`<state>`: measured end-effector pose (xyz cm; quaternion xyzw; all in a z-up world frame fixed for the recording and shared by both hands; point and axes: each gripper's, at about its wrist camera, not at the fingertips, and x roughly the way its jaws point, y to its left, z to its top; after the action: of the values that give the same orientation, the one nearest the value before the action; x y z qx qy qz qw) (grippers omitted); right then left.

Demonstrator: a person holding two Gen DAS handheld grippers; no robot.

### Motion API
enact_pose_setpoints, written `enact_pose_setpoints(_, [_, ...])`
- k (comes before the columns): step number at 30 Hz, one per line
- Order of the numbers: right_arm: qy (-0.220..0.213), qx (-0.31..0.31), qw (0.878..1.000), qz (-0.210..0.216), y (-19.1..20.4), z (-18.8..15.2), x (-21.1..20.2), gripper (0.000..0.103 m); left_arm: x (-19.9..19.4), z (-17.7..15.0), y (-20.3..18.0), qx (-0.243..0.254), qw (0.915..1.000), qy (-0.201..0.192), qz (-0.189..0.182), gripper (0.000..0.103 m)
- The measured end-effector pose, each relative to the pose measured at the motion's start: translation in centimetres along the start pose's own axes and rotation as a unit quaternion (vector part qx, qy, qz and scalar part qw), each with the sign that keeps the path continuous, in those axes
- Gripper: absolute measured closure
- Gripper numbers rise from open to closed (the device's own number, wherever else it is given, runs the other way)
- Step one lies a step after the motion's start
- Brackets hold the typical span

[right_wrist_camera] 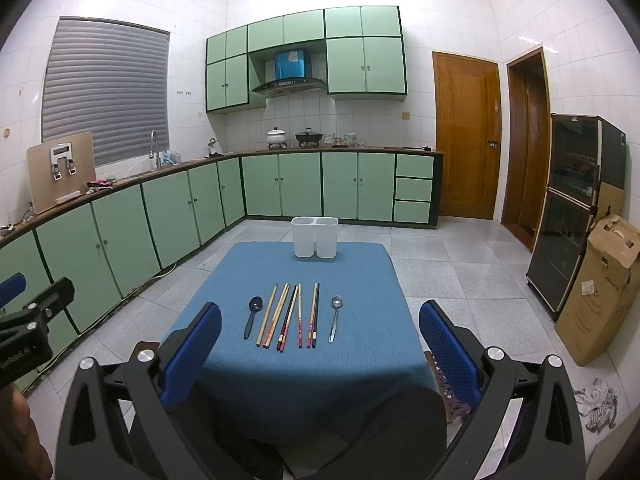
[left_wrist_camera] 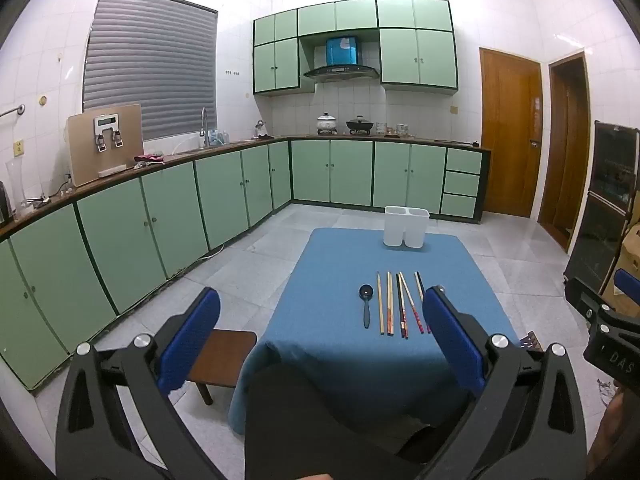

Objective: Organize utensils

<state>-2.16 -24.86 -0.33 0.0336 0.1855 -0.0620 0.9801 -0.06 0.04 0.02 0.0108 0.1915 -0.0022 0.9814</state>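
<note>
Both jaws spread wide and empty, left gripper (left_wrist_camera: 322,308) and right gripper (right_wrist_camera: 320,320) held back short of the row. Chopsticks (right_wrist_camera: 294,316), black spoon (right_wrist_camera: 253,316) and metal spoon (right_wrist_camera: 335,317) side by side mid-cloth, white holder (right_wrist_camera: 315,237) well beyond. Best to start with an outer spoon, pinching the handle square across

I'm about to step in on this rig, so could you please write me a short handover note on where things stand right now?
Left tool: open, empty, held short of the table.
Right tool: open, empty, also short of the table.
On the blue tablecloth, in a row: black spoon at the left, chopsticks in the middle, metal spoon at the right.
White two-compartment holder stands upright at the far edge; no utensil sticks out of it.
Done: nothing sorted yet.
Left: move both spoons and all the chopsticks into the holder.
</note>
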Motion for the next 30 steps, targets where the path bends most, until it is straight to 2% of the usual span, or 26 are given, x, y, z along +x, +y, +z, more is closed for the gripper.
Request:
enact_pose_setpoints(11, [0.001,-0.001,1.0,-0.002,0.1,0.0,-0.1,0.006,-0.3,-0.3,-0.2,0.005,1.0,-0.001,0.002,0.005])
enact_pose_setpoints(16, [0.0,-0.001,1.0,-0.003,-1.1,0.6,-0.2,0.006,0.2,0.0,0.0,0.003,1.0,0.004,-0.003,0.005])
enact_pose_setpoints(30, [-0.002,-0.004,1.0,-0.008,-0.4,0.5,-0.6,0.006,0.5,-0.2,0.1,0.002,1.0,0.006,-0.003,0.005])
